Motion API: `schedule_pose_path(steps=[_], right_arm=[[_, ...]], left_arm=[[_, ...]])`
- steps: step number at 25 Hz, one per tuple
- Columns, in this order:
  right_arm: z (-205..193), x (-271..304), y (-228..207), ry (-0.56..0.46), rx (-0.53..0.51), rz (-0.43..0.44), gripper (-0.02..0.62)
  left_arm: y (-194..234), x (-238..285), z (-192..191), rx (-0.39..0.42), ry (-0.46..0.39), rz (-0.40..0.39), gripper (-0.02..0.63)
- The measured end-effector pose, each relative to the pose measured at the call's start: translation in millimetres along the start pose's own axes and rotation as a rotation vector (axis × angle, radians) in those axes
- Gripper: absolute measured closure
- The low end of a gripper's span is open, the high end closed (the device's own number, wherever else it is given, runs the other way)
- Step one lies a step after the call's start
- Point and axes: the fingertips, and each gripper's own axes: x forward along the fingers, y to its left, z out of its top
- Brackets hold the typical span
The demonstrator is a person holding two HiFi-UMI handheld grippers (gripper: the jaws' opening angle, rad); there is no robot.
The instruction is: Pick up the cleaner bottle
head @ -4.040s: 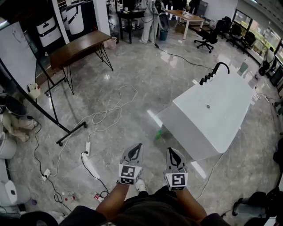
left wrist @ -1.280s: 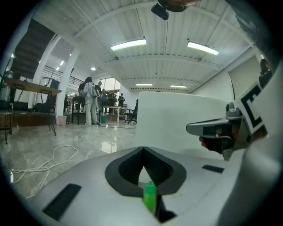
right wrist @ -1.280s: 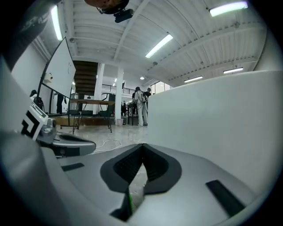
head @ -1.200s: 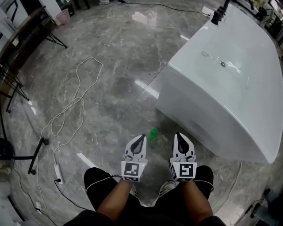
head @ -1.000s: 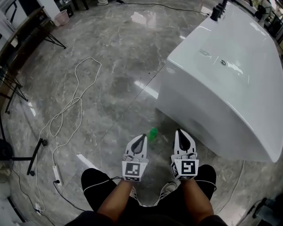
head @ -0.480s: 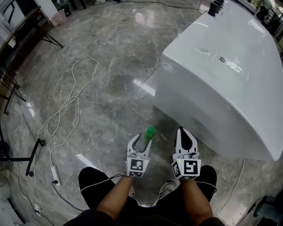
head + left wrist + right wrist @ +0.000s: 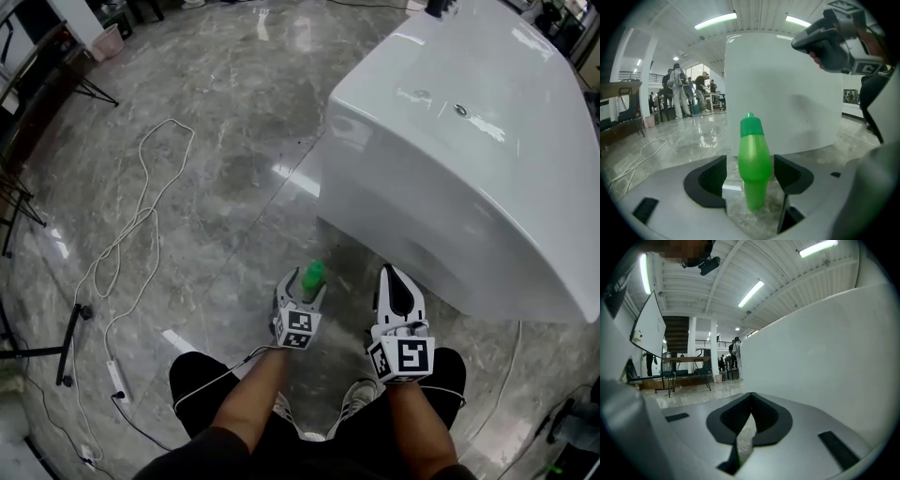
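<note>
Left tongs point(image 7: 304, 292) have just been opening and are standing wide apart around the cleaner bottle point(image 7: 753, 161), not yet pressing it. I am seeing it upright on the floor point(image 7: 216, 187), dead ahead between the jaws. Right tongs point(image 7: 397, 284), closed together and empty, are hanging farther off.

The head view looks steeply down over the floor point(image 7: 187, 216). Both gripper views sit low, facing level, near the white bathtub point(image 7: 450, 159) all three share; the cleaner bottle point(image 7: 313, 275) stands close at the left one's centre.
</note>
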Motion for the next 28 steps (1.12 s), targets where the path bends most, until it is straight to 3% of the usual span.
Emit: schedule_pose_path(steps=[3,13,19,28], right_arm=[[0,-7,-2,-0.003,-0.013,-0.019,0.580],[-9,-26,-7,0.027,-0.076,-0.040,0.578],[-12,-31,-8,0.035,-0.081,-0.042,0.579],[-16,-29,4,0.030,-0.108,-0.015,0.580]], left_arm=[[-3,13,-16,-0.004,0.019,-0.029,0.302],[-7,52,-28,-0.032,0.010,-0.019,0.305],[0,60,-23,-0.022,-0.001,0.008,0.414],[-6,56,-10,-0.009,-0.026,-0.023,0.420]])
